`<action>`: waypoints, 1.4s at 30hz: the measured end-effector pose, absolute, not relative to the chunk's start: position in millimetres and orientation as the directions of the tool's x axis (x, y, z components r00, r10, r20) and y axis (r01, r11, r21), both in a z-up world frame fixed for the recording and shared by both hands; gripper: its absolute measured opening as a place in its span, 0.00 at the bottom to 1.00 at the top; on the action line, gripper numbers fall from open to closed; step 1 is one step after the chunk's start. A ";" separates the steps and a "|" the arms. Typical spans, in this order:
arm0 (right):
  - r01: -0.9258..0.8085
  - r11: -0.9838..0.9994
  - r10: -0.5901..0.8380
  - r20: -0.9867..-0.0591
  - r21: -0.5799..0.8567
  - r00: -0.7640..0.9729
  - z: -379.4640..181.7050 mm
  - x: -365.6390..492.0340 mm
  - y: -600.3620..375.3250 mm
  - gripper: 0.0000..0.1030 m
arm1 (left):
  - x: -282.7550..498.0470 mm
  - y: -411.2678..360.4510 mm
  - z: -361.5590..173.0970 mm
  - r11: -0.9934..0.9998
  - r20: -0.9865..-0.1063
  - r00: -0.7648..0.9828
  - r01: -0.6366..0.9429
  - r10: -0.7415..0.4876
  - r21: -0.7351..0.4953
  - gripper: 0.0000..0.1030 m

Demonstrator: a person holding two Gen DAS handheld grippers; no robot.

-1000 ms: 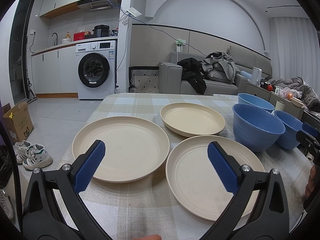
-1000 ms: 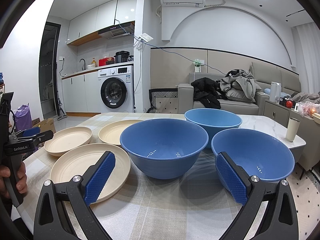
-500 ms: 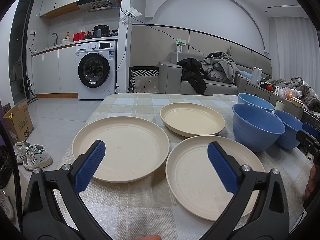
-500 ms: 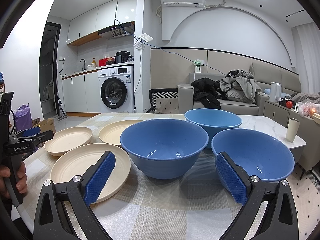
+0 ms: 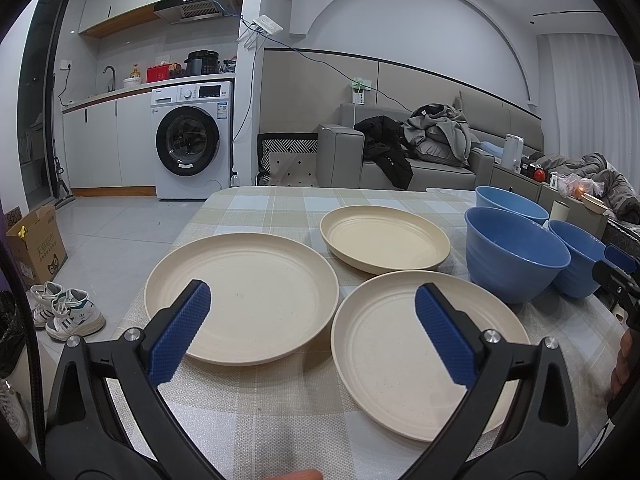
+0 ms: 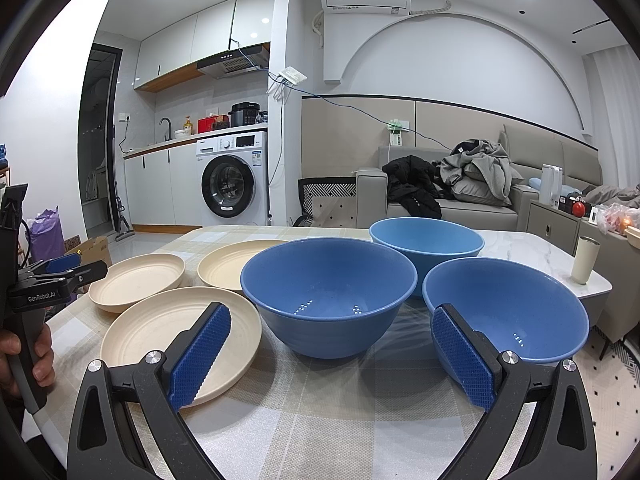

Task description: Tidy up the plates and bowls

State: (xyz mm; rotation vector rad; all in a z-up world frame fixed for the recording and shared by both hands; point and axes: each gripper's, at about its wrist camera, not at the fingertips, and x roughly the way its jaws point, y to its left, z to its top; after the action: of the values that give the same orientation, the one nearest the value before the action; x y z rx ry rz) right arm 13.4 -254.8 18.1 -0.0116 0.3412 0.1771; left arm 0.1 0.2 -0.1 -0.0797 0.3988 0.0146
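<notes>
Three cream plates lie on the checked tablecloth: a near-left plate, a near-right plate and a far plate. Three blue bowls stand to their right: a middle bowl, a far bowl and a right bowl. My left gripper is open and empty, low above the two near plates. My right gripper is open and empty, just short of the middle and right bowls. The right gripper also shows at the edge of the left wrist view.
A small cream cup stands on the marble table end beyond the bowls. A sofa with clothes lies behind the table. A washing machine stands at the back left. Shoes and a cardboard box are on the floor at left.
</notes>
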 end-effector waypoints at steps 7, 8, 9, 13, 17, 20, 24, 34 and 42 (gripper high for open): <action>-0.175 0.984 0.171 -0.334 0.018 0.927 18.2 13.3 -254.8 1.00 | 0.1 0.3 -0.1 0.997 -0.388 0.921 -0.030 -0.002 -0.075 0.99; -0.175 0.984 0.171 -0.334 0.019 0.927 18.2 13.3 -254.9 1.00 | 0.0 0.2 -0.1 0.997 -0.388 0.922 -0.030 -0.001 -0.075 0.99; -0.175 0.984 0.171 -0.334 0.019 0.927 18.2 13.3 -254.9 1.00 | 0.1 0.2 -0.1 0.997 -0.388 0.922 -0.030 -0.001 -0.074 0.99; -0.175 0.984 0.171 -0.334 0.018 0.927 18.2 13.2 -254.9 1.00 | 0.0 0.2 -0.1 0.997 -0.388 0.922 -0.030 -0.001 -0.074 0.99; -0.174 0.985 0.170 -0.333 0.017 0.927 18.2 13.2 -254.7 1.00 | 0.1 0.3 -0.1 0.997 -0.389 0.921 -0.030 -0.001 -0.075 0.99; -0.173 0.985 0.168 -0.334 0.017 0.927 18.2 13.2 -254.8 1.00 | 0.1 -0.5 -0.2 0.996 -0.390 0.921 -0.034 0.002 -0.077 0.99; -0.161 0.987 0.157 -0.343 0.018 0.926 18.8 15.2 -257.3 1.00 | 1.2 -1.2 -0.5 0.996 -0.395 0.919 -0.038 0.005 -0.077 0.99; -0.166 0.986 0.158 -0.351 0.006 0.923 21.7 16.2 -251.3 1.00 | 1.2 0.2 4.5 0.996 -0.395 0.919 -0.043 0.008 -0.078 0.99; -0.193 0.980 0.196 -0.366 0.045 0.910 32.1 21.0 -251.5 1.00 | -0.5 12.4 19.0 0.994 -0.414 0.910 -0.070 0.029 -0.085 0.99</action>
State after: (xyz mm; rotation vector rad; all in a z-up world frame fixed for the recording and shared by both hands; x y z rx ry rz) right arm 21.0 -251.5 32.1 0.0078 0.3777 0.2005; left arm -0.5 12.4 19.0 -0.0988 0.4246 0.0512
